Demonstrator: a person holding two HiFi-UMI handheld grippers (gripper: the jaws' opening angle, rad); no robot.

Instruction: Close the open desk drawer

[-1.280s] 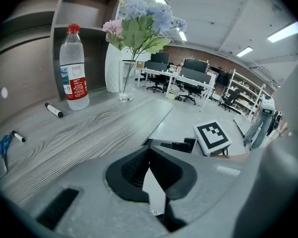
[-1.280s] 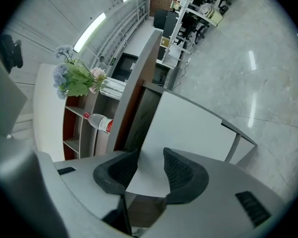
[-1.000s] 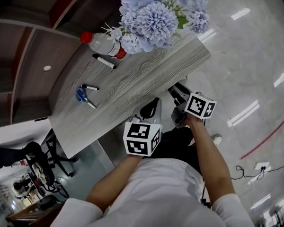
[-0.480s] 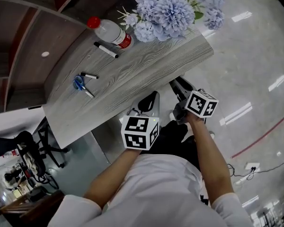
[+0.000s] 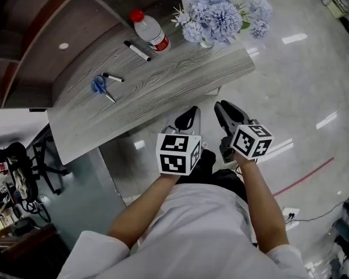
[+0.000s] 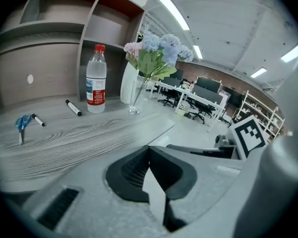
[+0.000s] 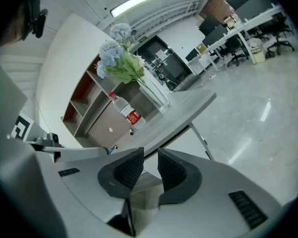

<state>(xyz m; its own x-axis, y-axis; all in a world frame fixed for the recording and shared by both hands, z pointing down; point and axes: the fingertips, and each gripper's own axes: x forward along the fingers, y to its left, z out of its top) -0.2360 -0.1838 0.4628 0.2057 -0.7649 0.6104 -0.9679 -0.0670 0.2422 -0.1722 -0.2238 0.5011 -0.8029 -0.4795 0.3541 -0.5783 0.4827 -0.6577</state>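
Desk drawer stays hidden beneath the grey wood-grain surface [image 5: 163, 95] in the head view. In the right gripper view a tan boxy shape [image 7: 145, 188] shows below the surface's near edge, too unclear to say whether it is the drawer. Both grippers hang just off that near edge, side by side and pointing toward it, touching nothing. The left gripper [image 5: 189, 118] has its jaws pressed together at the tips, with nothing held. The right gripper [image 5: 230, 112] has jaws that have just been closing; a narrow gap remains and nothing sits between the pads. On the surface, a water bottle [image 5: 151, 32] with a red cap and red label stands near the far edge, with a black marker [image 5: 138, 50] lying just beside it. A glass vase of blue and pink flowers [image 5: 221, 19] stands at the far right corner. Blue-handled scissors [image 5: 99, 86] and a small marker [image 5: 112, 77] lie close together toward the left. A brown shelving unit [image 5: 41, 34] rises behind the surface, and glossy floor [image 5: 302, 86] spreads to the right.
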